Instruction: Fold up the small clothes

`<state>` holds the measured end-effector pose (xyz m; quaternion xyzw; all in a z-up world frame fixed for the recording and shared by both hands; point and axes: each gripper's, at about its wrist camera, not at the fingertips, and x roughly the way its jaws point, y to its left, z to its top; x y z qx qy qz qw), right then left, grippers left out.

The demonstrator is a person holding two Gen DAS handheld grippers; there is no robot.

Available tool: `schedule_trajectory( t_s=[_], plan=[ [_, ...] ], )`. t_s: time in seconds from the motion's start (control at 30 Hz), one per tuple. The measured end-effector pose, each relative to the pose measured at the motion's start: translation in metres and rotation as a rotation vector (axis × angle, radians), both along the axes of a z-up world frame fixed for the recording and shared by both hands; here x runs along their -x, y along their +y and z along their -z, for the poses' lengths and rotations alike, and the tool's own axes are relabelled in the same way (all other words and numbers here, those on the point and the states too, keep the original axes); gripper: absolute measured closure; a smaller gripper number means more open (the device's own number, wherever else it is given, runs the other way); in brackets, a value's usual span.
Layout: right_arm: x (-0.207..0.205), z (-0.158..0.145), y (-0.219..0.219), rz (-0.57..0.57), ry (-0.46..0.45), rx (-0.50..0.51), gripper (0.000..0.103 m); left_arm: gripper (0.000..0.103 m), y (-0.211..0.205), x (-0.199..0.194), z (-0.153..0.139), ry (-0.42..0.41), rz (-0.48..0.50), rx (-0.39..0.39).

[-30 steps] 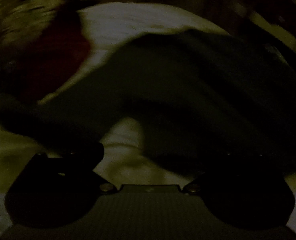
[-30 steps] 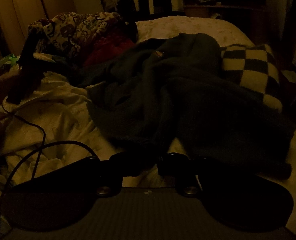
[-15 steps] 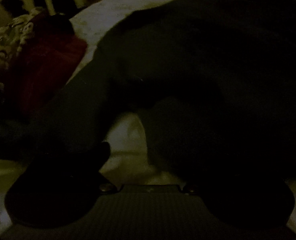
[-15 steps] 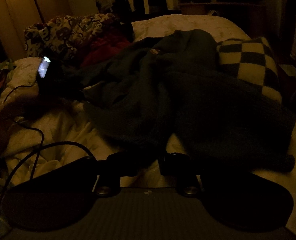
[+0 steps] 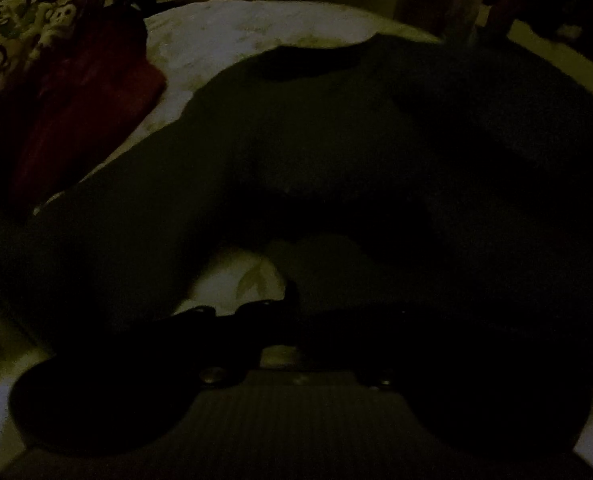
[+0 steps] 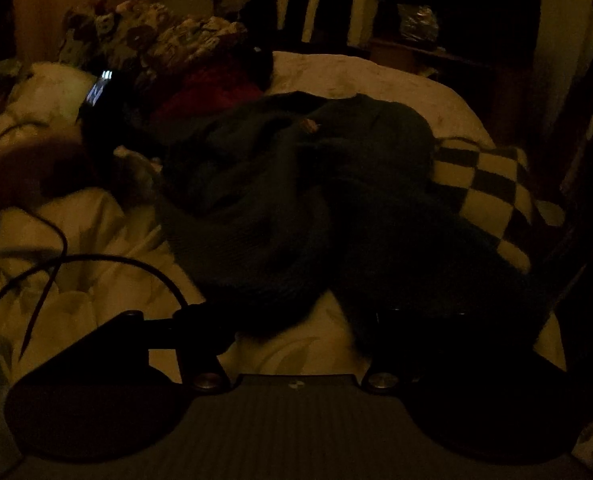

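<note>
A dark knitted sweater (image 6: pixel 296 200) lies crumpled across the pale bed sheet (image 6: pixel 96 240). It fills most of the left wrist view (image 5: pixel 336 152) too. My right gripper (image 6: pixel 300 320) is open at the sweater's near hem, with its fingers wide apart on either side of the fabric. My left gripper (image 5: pixel 292 312) is low against the sweater's near edge. Its fingers look closed together on dark fabric, but the view is very dark. The left gripper also shows at the far left of the right wrist view (image 6: pixel 104 112), by the sweater's left edge.
A red garment (image 5: pixel 88 120) and a patterned cloth (image 6: pixel 156 36) lie at the back left. A checked black and white pillow (image 6: pixel 488 200) sits at the right. Cables (image 6: pixel 56 264) trail over the sheet at the near left. Dark furniture stands behind the bed.
My right gripper has opened wide and let go of the hem it pinched. My left gripper's fingers have closed together at the sweater's edge, and the view has steadied.
</note>
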<state>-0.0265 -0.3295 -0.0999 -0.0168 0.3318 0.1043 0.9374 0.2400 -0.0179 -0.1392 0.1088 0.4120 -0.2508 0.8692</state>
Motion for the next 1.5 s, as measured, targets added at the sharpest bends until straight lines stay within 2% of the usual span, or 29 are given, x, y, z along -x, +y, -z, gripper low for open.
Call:
schedule_trajectory(
  t_s=[0.03, 0.1, 0.17, 0.2, 0.3, 0.47, 0.5, 0.53, 0.6, 0.67, 0.77, 0.87, 0.97, 1.0, 1.03, 1.07, 1.1, 1.13, 1.2, 1.3, 1.4, 1.5],
  plan=[
    [-0.003, 0.000, 0.002, -0.017, -0.006, -0.003, 0.007, 0.100, 0.003, 0.002, -0.006, -0.008, -0.003, 0.009],
    [-0.014, 0.003, 0.007, -0.028, 0.004, -0.022, 0.015, 0.100, 0.007, 0.003, -0.014, -0.018, -0.017, 0.020],
    [-0.030, 0.013, 0.009, 0.027, 0.027, -0.041, 0.086, 0.100, 0.014, 0.003, -0.021, -0.011, -0.028, 0.034],
    [-0.035, 0.016, 0.010, 0.039, 0.040, -0.044, 0.086, 0.101, 0.017, 0.004, -0.022, -0.006, -0.031, 0.039],
    [-0.029, 0.004, 0.014, 0.027, -0.010, -0.068, 0.087, 0.101, 0.027, 0.019, -0.044, -0.004, -0.020, 0.061],
    [-0.009, -0.037, -0.015, -0.007, -0.040, -0.280, 0.091, 0.101, 0.052, 0.066, -0.121, -0.106, 0.036, 0.073],
    [-0.007, -0.043, -0.020, -0.010, -0.044, -0.301, 0.094, 0.101, 0.056, 0.078, -0.137, -0.128, 0.053, 0.069],
    [-0.005, -0.050, -0.027, -0.023, -0.041, -0.330, 0.101, 0.101, 0.060, 0.093, -0.153, -0.145, 0.077, 0.054],
    [0.001, -0.061, -0.039, -0.030, -0.041, -0.389, 0.101, 0.101, 0.072, 0.119, -0.176, -0.158, 0.113, 0.041],
    [0.007, -0.067, -0.042, -0.027, -0.029, -0.361, 0.101, 0.101, 0.084, 0.140, -0.186, -0.145, 0.126, 0.031],
    [0.014, -0.057, -0.042, -0.017, 0.019, -0.349, 0.101, 0.101, 0.107, 0.170, -0.188, -0.100, 0.120, 0.037],
    [0.018, -0.033, -0.039, 0.026, 0.075, -0.330, 0.101, 0.101, 0.131, 0.185, -0.176, -0.072, 0.060, 0.051],
    [0.014, -0.015, -0.031, 0.041, 0.111, -0.284, 0.098, 0.097, 0.148, 0.180, -0.147, -0.028, -0.021, 0.058],
    [0.012, -0.010, -0.025, 0.044, 0.113, -0.241, 0.092, 0.092, 0.147, 0.177, -0.139, -0.017, -0.037, 0.065],
    [0.011, -0.009, -0.021, 0.055, 0.091, -0.196, 0.066, 0.078, 0.147, 0.175, -0.133, -0.017, -0.044, 0.076],
    [0.011, -0.010, -0.017, 0.067, 0.073, -0.152, 0.033, 0.067, 0.144, 0.174, -0.128, -0.024, -0.047, 0.075],
    [0.010, -0.012, -0.015, 0.067, 0.062, -0.117, 0.022, 0.043, 0.140, 0.172, -0.126, -0.034, -0.052, 0.063],
    [0.011, -0.015, -0.013, 0.069, 0.048, -0.091, 0.015, 0.033, 0.135, 0.170, -0.124, -0.047, -0.055, 0.049],
    [0.012, -0.021, -0.017, 0.080, 0.023, -0.109, 0.015, 0.032, 0.122, 0.168, -0.122, -0.053, -0.021, 0.054],
    [0.011, -0.027, -0.031, 0.113, 0.008, -0.222, 0.014, 0.028, 0.111, 0.158, -0.116, 0.010, -0.022, 0.107],
    [0.000, -0.022, -0.038, 0.123, 0.045, -0.345, 0.013, 0.028, 0.099, 0.149, -0.103, 0.071, 0.007, 0.141],
    [-0.013, -0.005, -0.035, 0.154, 0.116, -0.364, 0.013, 0.029, 0.086, 0.140, -0.080, 0.144, 0.010, 0.146]
  ],
)
